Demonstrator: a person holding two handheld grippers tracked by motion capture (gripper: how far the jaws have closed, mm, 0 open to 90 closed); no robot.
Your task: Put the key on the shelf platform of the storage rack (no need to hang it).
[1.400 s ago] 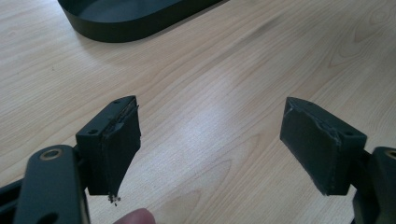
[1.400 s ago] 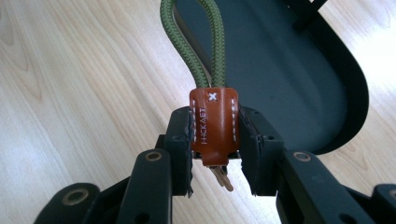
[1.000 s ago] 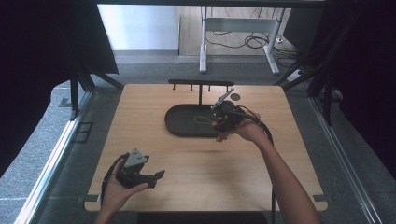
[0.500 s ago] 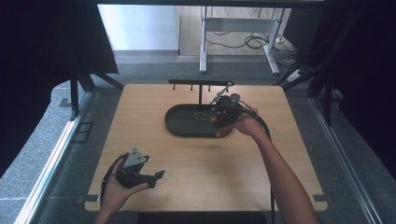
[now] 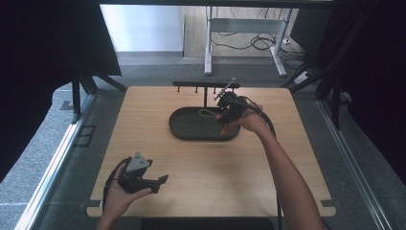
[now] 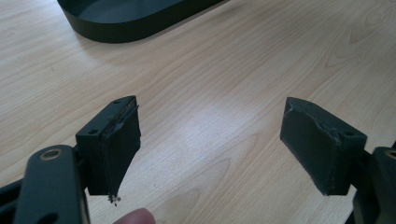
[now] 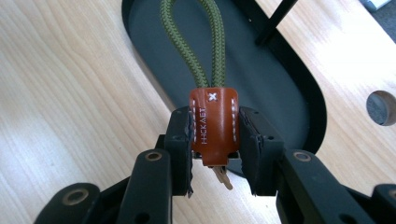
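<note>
My right gripper (image 7: 214,135) is shut on a keychain: its jaws clamp the brown leather tab (image 7: 213,126), and the olive-green cord loop (image 7: 192,42) reaches forward over the black oval tray (image 7: 261,79). In the high view that gripper (image 5: 225,116) hangs over the tray's right end (image 5: 184,127), with the green loop (image 5: 207,113) above the tray floor. My left gripper (image 6: 210,140) is open with nothing between its pads, low over bare wood; in the high view it (image 5: 160,180) rests near the table's front left corner.
A black rack with small hooks (image 5: 203,86) stands just behind the tray. A round hole (image 7: 382,107) is cut in the tabletop to the right of the tray. Beyond the table's far edge are a metal stand and cables (image 5: 249,40) on the floor.
The right gripper has shifted slightly toward the back over the tray's right end, keychain still held. The left gripper has stayed in place.
</note>
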